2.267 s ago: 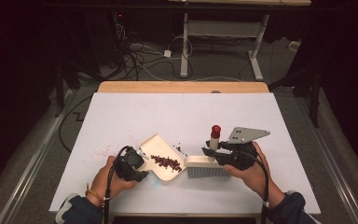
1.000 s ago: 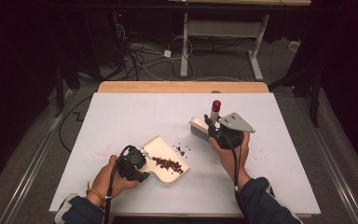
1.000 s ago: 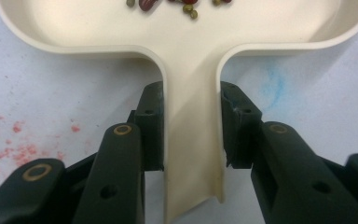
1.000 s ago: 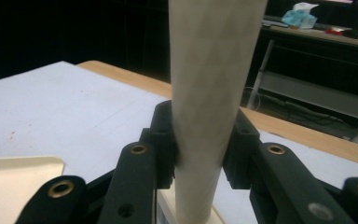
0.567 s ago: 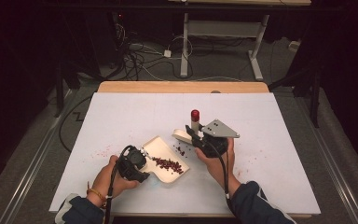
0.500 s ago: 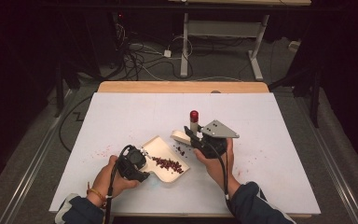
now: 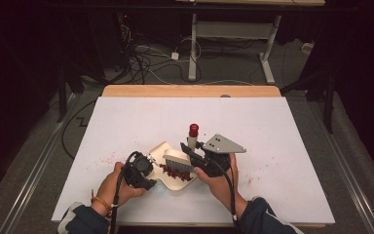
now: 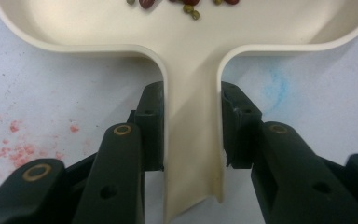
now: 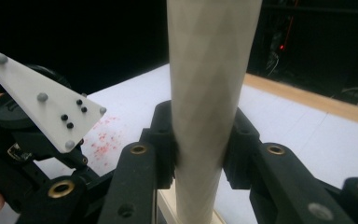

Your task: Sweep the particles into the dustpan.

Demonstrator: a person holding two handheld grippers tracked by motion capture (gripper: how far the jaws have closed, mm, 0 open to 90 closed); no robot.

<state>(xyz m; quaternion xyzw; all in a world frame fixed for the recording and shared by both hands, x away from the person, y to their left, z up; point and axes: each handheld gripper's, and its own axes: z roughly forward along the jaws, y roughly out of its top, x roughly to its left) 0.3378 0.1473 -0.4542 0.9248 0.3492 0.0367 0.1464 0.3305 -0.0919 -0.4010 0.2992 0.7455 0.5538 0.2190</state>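
While the left hand-held gripper (image 8: 192, 140) pinches the flat handle of a cream dustpan (image 8: 191, 56), its two black jaws press against the handle's two edges, low in the middle of the left gripper view. The pan's wide tray spreads across the top of that frame, with a few dark red and green beans (image 8: 190, 5) lying near its upper edge. Under the pan is the white tabletop (image 8: 51, 93), which carries faint red specks at the left and a pale blue smudge at the right.

In the right gripper view the right hand-held gripper (image 9: 198, 140) is clamped on the pale, upright handle of a brush (image 9: 209, 84), which runs from the bottom of the frame up past the top. At the left of that frame the other gripper's grey three-cornered plate can be seen, with red specks on the tabletop beyond it.

In the high view both grippers sit low in the middle of the frame. The left hand-held gripper (image 7: 139, 170) holds the dustpan (image 7: 163, 148), which lies flat on the tabletop (image 7: 126, 122). The right hand-held gripper (image 7: 195, 153) holds the brush (image 7: 177, 157) with its bristle head over the pan, above the pile of beans (image 7: 175, 173), and its red-tipped handle standing up. More red specks are scattered on the tabletop to the left and right of the pan.
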